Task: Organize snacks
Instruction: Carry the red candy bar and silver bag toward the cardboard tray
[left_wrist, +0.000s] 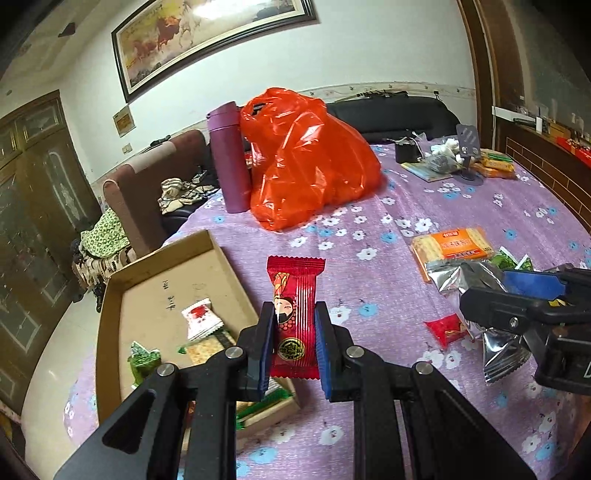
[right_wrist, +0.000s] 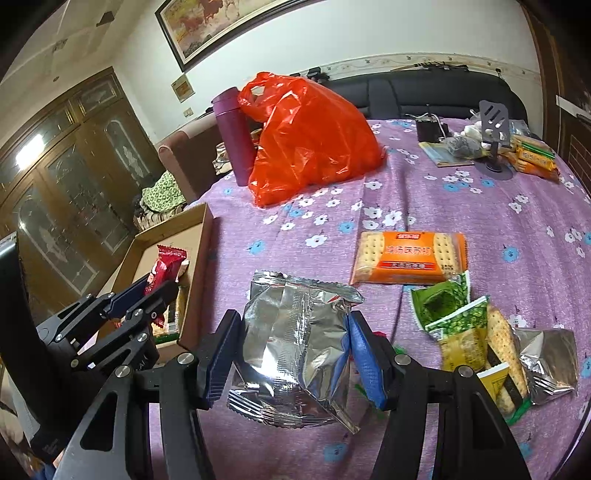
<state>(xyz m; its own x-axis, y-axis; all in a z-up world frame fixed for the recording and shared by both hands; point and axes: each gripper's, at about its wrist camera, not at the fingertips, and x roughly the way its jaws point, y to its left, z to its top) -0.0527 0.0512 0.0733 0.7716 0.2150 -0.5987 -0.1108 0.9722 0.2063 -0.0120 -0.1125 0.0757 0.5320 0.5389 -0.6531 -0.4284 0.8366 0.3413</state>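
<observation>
A: The left gripper (left_wrist: 294, 345) is clamped on a red snack packet (left_wrist: 294, 317), its blue pads pressed against the packet's two long edges. The packet stands upright between the fingers, lifted clear of the purple flowered tablecloth (left_wrist: 369, 229), just right of the cardboard box (left_wrist: 166, 280).

B: And the right gripper (right_wrist: 291, 354)?

A: Its jaws stand about half open, closed on a crumpled silver foil packet (right_wrist: 295, 350). The pads meet the foil on both sides, and the packet bulges between them above the cloth.

B: What lies in the box?

A: A white-and-red candy (left_wrist: 201, 317) lies on the box floor, a green wrapped piece (left_wrist: 142, 360) sits near the front left corner, and cracker packs lie partly hidden behind the left gripper's fingers. The box sits at the table's left edge.

B: And loose on the table?

A: An orange cracker pack (right_wrist: 408, 256) lies flat beyond the right gripper. To its right, green sachets (right_wrist: 443, 302), a cracker sandwich and a second silver packet (right_wrist: 550, 360) lie bunched together. A small red packet (left_wrist: 445, 328) lies on the cloth beside the right gripper, seen from the left wrist.

B: Farther back?

A: An orange-red plastic bag (left_wrist: 310, 158) slumps at mid-table, touching a purple flask (left_wrist: 229, 158) standing upright on its left. More packs and oddments crowd the far right corner.
</observation>
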